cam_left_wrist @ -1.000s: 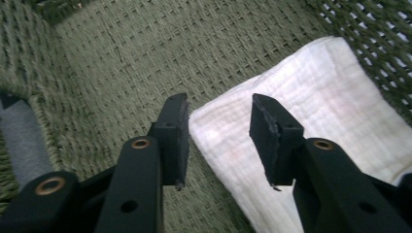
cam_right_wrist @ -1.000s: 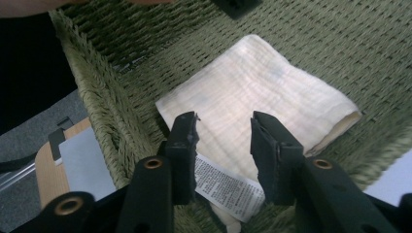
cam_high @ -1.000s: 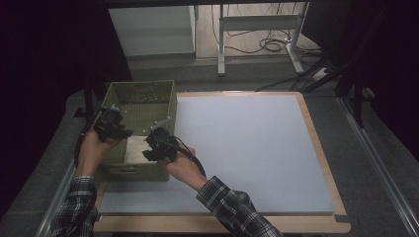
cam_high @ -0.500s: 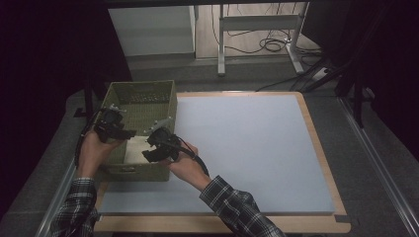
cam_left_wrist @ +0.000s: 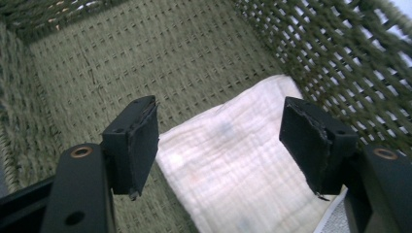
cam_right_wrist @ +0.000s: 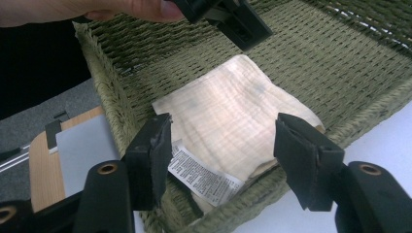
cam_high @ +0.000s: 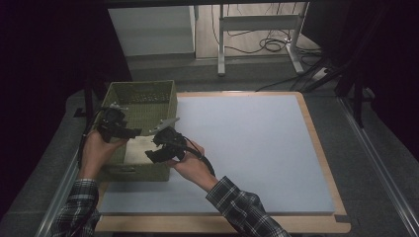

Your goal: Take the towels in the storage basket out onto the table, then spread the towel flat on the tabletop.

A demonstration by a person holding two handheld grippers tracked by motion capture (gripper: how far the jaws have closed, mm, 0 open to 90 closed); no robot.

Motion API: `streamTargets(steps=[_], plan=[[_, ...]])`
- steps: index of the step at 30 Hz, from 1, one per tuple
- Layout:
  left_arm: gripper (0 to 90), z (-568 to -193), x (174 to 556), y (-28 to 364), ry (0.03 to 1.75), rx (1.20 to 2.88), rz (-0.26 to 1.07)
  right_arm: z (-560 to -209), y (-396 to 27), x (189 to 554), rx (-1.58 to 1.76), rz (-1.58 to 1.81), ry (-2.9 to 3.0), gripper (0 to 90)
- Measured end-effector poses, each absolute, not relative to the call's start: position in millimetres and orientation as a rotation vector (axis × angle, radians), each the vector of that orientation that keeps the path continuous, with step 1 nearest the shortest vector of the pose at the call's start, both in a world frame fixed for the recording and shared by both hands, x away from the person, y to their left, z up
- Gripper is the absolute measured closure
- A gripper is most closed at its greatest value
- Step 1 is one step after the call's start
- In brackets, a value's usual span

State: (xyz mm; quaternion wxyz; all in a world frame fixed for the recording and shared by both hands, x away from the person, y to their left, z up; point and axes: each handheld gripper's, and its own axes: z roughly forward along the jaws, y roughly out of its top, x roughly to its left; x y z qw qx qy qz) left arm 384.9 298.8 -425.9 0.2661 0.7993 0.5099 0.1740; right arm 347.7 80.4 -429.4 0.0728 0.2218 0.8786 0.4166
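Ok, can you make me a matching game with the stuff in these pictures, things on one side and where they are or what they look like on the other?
Things:
1. folded cloth
2. woven basket
3. care label
4. left gripper

Descriptions:
A. white with tiny black print, at the cloth's edge
B. green, at the left edge of the pale mat
C. cream, lying flat on the basket floor
D. jaws apart, nothing between them, above the basket

Pairs: 1-C, 2-B, 3-A, 4-D

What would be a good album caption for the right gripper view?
The open right gripper hangs above a folded cream cloth lying in a green woven basket, its jaws having just been opening with nothing between them.
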Motion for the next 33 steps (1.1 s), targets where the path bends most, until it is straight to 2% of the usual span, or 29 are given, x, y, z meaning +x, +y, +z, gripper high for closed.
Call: streamTargets(steps=[19,33], plan=[[17.5,-418,378,285,1.329,2.089,0.447,-427,52,353,0.68,1.274,2.618,32.5],[13.8,-416,378,273,1.311,2.089,0.449,-423,17,358,0.707,1.274,2.583,29.9]])
